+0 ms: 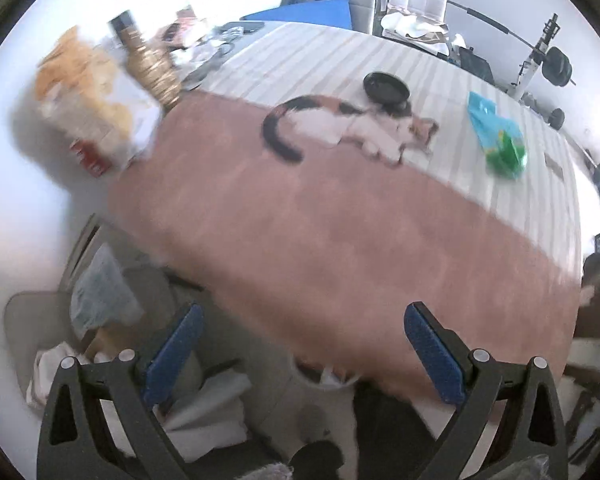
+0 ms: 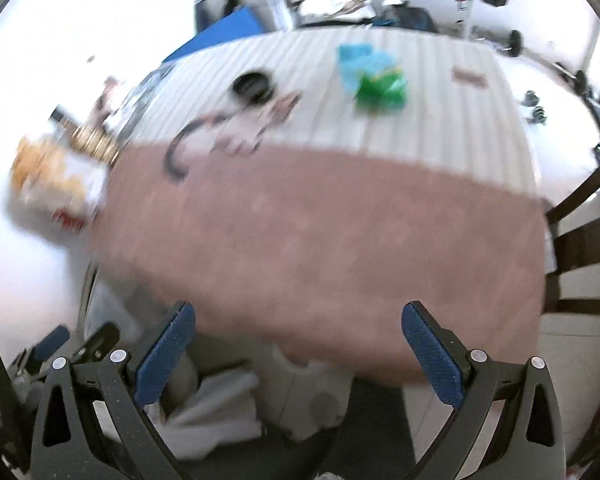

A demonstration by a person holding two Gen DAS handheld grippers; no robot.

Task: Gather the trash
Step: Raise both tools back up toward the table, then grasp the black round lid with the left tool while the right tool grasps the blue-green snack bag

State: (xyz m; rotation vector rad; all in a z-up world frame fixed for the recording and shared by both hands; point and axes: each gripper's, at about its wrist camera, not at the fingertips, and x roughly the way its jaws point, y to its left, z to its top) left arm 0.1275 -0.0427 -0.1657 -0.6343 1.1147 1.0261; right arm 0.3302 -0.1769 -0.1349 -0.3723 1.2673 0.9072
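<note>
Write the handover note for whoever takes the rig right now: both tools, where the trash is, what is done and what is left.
Left tool: open, empty, above the near edge of the brown table.
Right tool: open, empty, at the same edge.
Trash: crumpled blue-and-green plastic wrapper lies on the far sunlit part of the table, right of the calico cat lying beside a black round dish.
Done: nothing picked up that the views show.
Left: reach over, grasp the wrapper, steer clear of the cat. Both views are blurred, so check for smaller scraps.

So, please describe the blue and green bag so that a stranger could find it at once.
Find the long table, then its sunlit striped far part. There, right of the lying cat and the black dish, lies the crumpled bag. It is the only blue and green thing there.
</note>
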